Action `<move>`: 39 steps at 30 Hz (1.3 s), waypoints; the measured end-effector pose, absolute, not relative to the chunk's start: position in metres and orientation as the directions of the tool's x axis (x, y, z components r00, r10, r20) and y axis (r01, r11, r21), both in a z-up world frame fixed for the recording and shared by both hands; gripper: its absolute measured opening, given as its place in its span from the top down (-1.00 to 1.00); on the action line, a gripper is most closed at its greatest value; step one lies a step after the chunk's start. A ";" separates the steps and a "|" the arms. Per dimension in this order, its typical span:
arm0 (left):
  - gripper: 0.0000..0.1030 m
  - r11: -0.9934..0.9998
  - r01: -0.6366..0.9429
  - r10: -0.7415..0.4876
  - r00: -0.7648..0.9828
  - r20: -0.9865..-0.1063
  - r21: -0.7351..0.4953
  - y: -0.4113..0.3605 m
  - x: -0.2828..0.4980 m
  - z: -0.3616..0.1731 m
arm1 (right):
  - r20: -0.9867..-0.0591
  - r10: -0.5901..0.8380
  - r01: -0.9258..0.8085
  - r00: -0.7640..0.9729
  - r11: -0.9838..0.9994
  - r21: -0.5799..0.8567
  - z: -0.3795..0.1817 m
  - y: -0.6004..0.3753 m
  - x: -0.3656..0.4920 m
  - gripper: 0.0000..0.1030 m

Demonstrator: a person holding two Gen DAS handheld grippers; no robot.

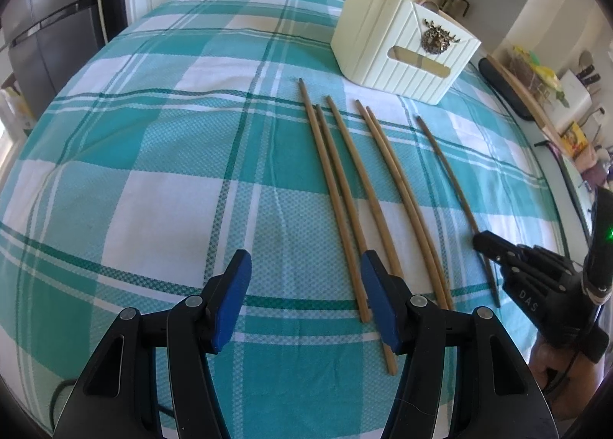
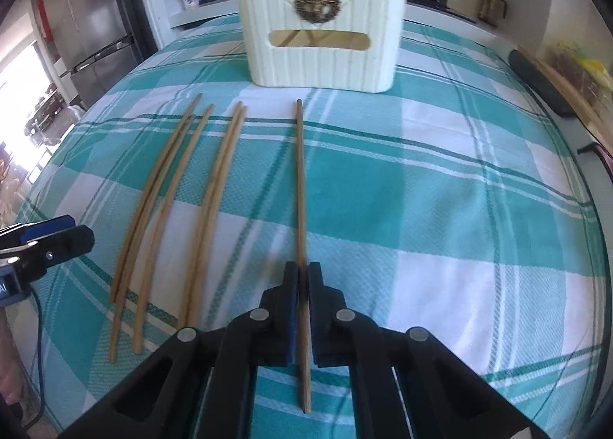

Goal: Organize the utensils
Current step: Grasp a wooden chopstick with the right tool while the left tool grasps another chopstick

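Chopsticks lie in a row on the teal checked tablecloth (image 2: pixel 421 209), in front of a cream holder (image 2: pixel 322 36) with more sticks inside. Five chopsticks (image 2: pixel 161 209) rest loose to the left. The right gripper (image 2: pixel 302 285) has its jaws pinched tight on the sixth chopstick (image 2: pixel 300 178). The left gripper (image 1: pixel 306 297) hangs half open over the cloth, gripping nothing.
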State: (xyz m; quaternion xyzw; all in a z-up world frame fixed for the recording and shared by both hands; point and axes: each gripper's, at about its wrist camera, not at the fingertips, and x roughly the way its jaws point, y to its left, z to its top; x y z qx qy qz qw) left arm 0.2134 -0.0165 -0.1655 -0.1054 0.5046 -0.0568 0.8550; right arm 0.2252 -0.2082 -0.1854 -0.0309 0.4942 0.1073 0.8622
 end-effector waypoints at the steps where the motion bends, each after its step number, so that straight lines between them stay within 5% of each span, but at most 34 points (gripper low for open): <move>1: -0.19 0.970 -0.007 -0.208 0.482 -0.851 -0.241 -0.018 0.214 -0.166 | -0.859 0.143 -0.193 0.492 0.980 0.052 -0.185 -0.217 0.222 0.93; 10: -0.18 0.984 0.010 -0.160 0.476 -0.865 -0.177 -0.037 0.229 -0.175 | -0.854 0.094 -0.129 0.512 0.991 0.032 -0.186 -0.252 0.203 0.93; 17: 0.08 0.993 0.019 -0.114 0.480 -0.870 -0.119 -0.042 0.228 -0.179 | -0.846 0.094 -0.129 0.524 0.991 0.030 -0.187 -0.252 0.203 0.93; 35: 0.06 0.996 0.019 -0.088 0.514 -0.853 -0.092 -0.048 0.227 -0.178 | -0.833 0.077 -0.117 0.547 0.993 0.015 -0.187 -0.250 0.200 0.88; 37: 0.14 0.996 0.022 -0.087 0.518 -0.851 -0.088 -0.049 0.227 -0.178 | -0.833 0.070 -0.118 0.549 0.993 0.006 -0.187 -0.248 0.201 0.88; 39: 0.59 0.998 0.031 -0.060 0.513 -0.857 -0.052 -0.052 0.227 -0.180 | -0.833 0.065 -0.127 0.550 0.992 -0.006 -0.187 -0.246 0.201 0.88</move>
